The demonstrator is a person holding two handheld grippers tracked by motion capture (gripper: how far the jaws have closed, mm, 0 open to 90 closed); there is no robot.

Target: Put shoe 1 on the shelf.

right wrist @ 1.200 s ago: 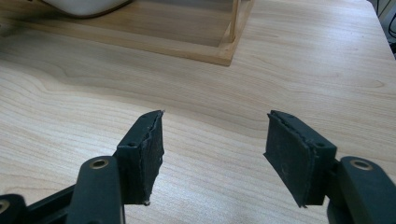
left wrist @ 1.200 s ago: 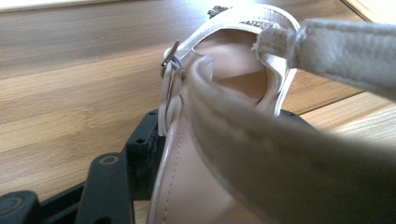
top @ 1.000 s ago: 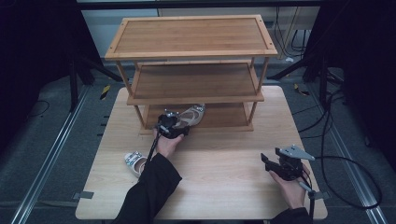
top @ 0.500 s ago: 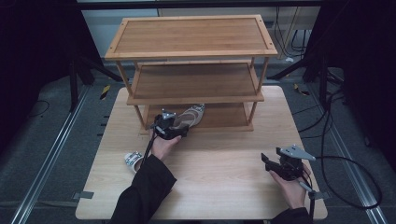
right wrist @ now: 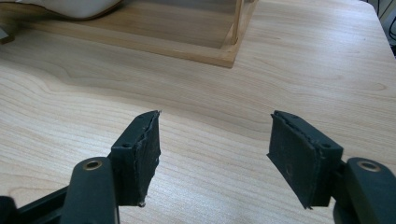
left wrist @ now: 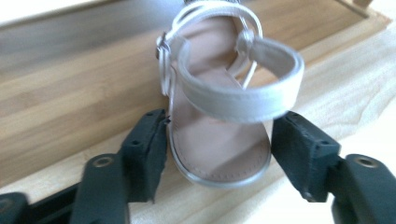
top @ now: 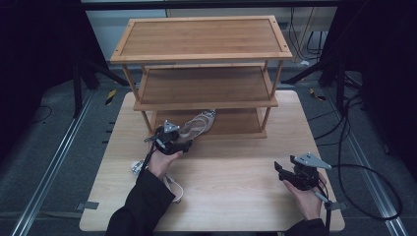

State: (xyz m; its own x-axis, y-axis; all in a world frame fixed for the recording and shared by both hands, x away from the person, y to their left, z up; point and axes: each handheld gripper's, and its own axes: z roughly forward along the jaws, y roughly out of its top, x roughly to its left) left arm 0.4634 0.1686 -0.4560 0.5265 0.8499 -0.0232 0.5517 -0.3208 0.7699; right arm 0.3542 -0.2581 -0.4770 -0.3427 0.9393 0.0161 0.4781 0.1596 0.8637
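Left gripper is reaching to the heel of the pale sandal, its jaws spread on either side of the heel; the left jaw is touching or nearly touching. That sandal is lying on the rack's bottom shelf, heel at the near edge. Right gripper is hovering released over the near right of the table.

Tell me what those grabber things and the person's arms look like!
Each gripper, left and right, is black with two chunky flat jaws, brass-ringed screw holes and a grey three-cornered plate on top. A black cable trails from the right one. The person wears dark long sleeves.
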